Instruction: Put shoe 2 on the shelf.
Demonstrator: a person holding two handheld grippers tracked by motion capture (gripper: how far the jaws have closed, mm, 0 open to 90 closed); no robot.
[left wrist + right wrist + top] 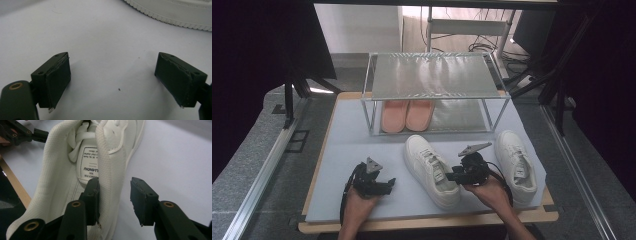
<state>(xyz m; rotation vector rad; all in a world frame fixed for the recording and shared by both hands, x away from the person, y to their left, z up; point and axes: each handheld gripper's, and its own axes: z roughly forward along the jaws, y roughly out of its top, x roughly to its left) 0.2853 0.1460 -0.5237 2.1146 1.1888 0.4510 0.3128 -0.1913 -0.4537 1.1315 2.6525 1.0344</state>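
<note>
My right gripper (pixel 113 202) straddles the collar wall of the left white sneaker (pixel 100 157), one jaw inside, other outside with a gap: not clamped, positioned to pinch. Sneaker on the mat (pixel 362 145) before the rack (pixel 432 75). Left gripper (pixel 113 80) wide open, empty.

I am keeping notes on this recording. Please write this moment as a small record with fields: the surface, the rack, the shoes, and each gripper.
surface: pale grey mat on a wooden table
rack: two-level metal rack at the far side
lower shelf: pair of pink slippers
shoes: two white sneakers on the mat, middle sneaker, right sneaker
left gripper: jaws wide apart over bare mat, nothing between them
right gripper: one jaw inside the middle sneaker, one outside its collar wall; outer pad not yet touching
</note>
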